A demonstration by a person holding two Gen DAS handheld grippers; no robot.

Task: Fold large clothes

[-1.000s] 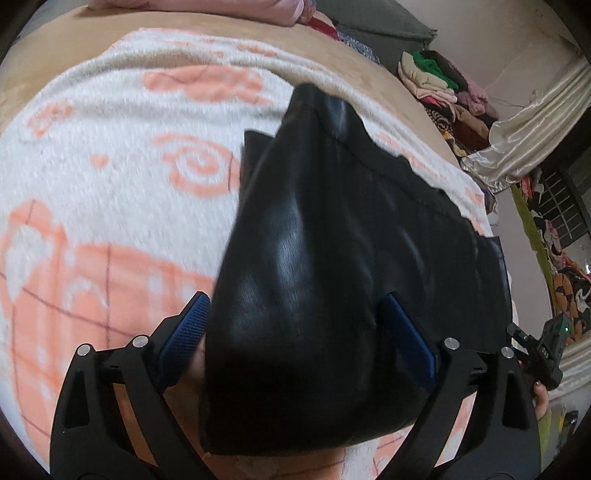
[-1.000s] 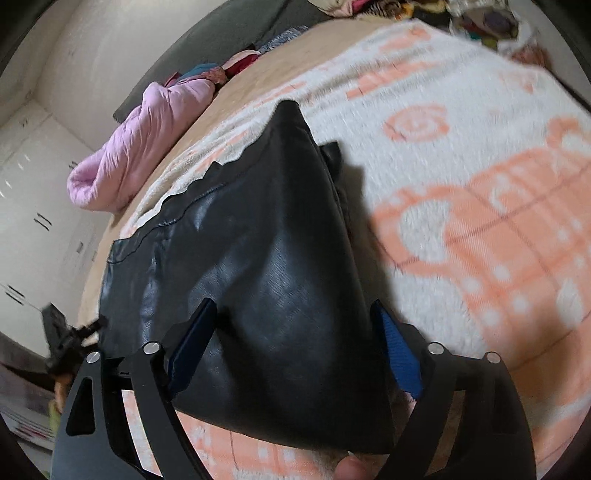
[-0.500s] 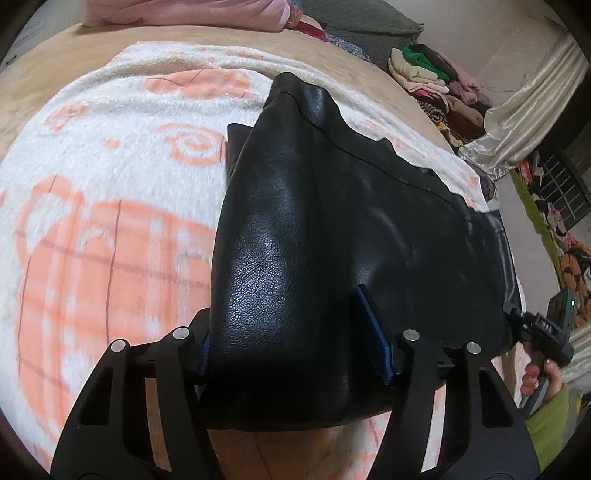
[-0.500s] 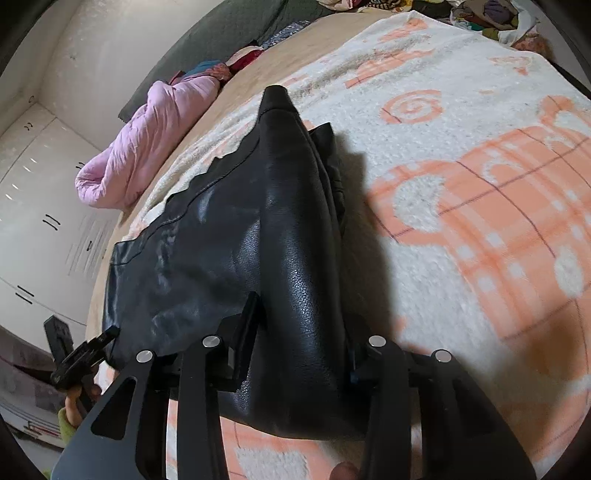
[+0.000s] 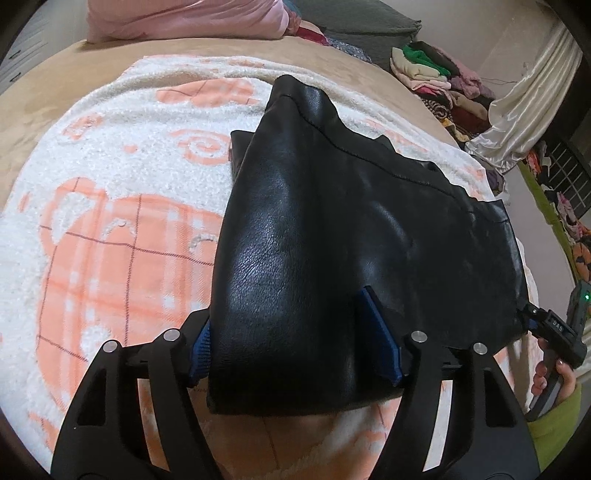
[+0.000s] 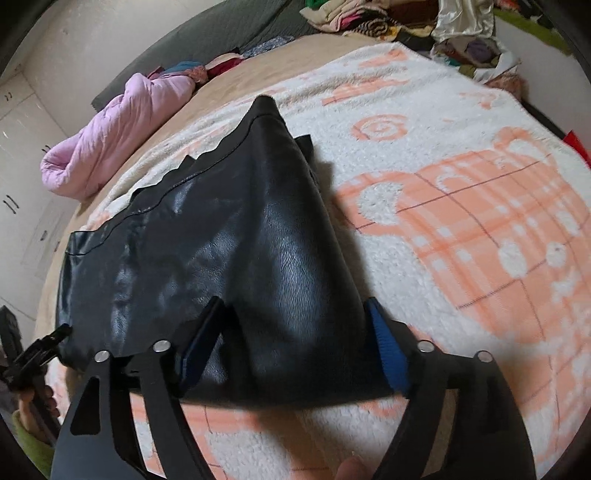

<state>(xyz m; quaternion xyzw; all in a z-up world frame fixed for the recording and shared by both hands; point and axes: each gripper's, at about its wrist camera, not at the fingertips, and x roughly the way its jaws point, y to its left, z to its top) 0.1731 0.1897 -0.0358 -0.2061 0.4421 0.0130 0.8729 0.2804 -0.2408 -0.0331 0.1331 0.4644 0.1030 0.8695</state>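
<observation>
A black leather garment [image 5: 332, 240] lies on a white and orange blanket [image 5: 110, 240] on a bed. It is bunched into a raised ridge at each near corner. My left gripper [image 5: 295, 343] has its blue-padded jaws closed around the left ridge. My right gripper [image 6: 291, 350] straddles the other ridge [image 6: 288, 258] with its jaws partly spread, the leather between them. The right gripper also shows at the right edge of the left wrist view [image 5: 550, 332].
A pink quilt [image 6: 122, 129] lies at the head of the bed with a dark grey headboard cushion [image 5: 362, 26]. Piles of clothes [image 5: 443, 81] and a cream curtain [image 5: 517, 122] stand beyond the bed. White cupboards [image 6: 22, 184] are on the left.
Both grippers closed in on the leather ridges from wide open. The right jaws have since spread a little again, and the garment has shifted slightly.
</observation>
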